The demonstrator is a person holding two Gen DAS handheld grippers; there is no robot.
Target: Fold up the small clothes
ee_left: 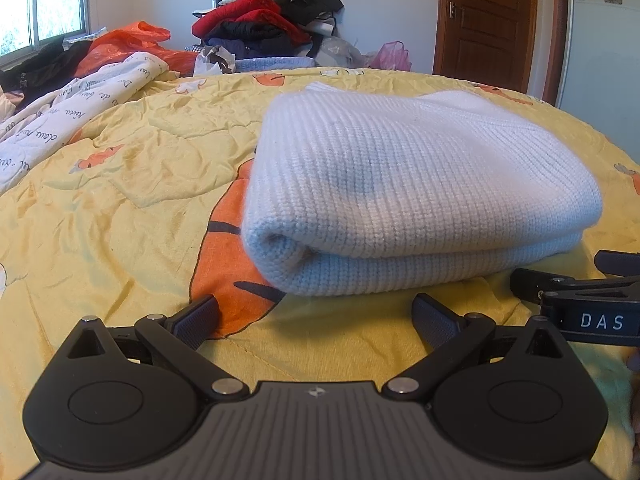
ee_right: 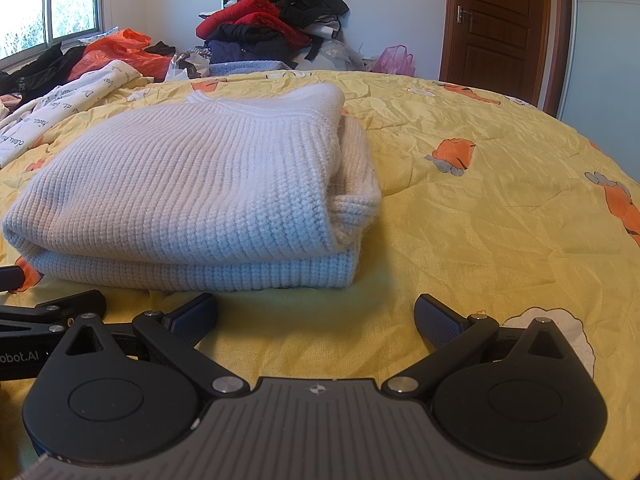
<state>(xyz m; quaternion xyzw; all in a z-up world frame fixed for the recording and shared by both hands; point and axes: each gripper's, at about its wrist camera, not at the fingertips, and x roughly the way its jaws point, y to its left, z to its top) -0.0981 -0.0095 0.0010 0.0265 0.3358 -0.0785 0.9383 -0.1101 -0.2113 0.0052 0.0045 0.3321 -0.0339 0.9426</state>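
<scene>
Since the yellow quilt point(ee_right: 480, 208) with its orange carrot print covers the whole bed and carries everything, I'd treat it as the work surface, and it's pretty crinkled, so anything slid across it will drag the cover along. Lift, don't push.

The white knit sweater point(ee_left: 400, 184) sits near the bed's front edge, just ahead of both grippers, already doubled into a thick packet. From the right wrist view the collar is on the far side of the top layer and a bulky tuck, maybe a sleeve, pokes out on the packet's right side. So I'd guess the fold is basically done and what's left is tidying or one last halving, if any.

The left gripper point(ee_left: 316, 312) is released, fingers spread wide, nothing between them, sitting low just short of the sweater's near fold. The right gripper point(ee_right: 316, 312) is the same, spread wide and empty, and the two are just beside each other.

If it were me: thick knit springs back, so pinch both layers at the near corners together, not just the top one. Keep the two grips level so the packet doesn't twist. That lumpy bit on the right wants tucking in first or it'll bulge.

The pile of dark and red clothes point(ee_left: 272, 12) beyond the bed's far edge is well clear.
</scene>
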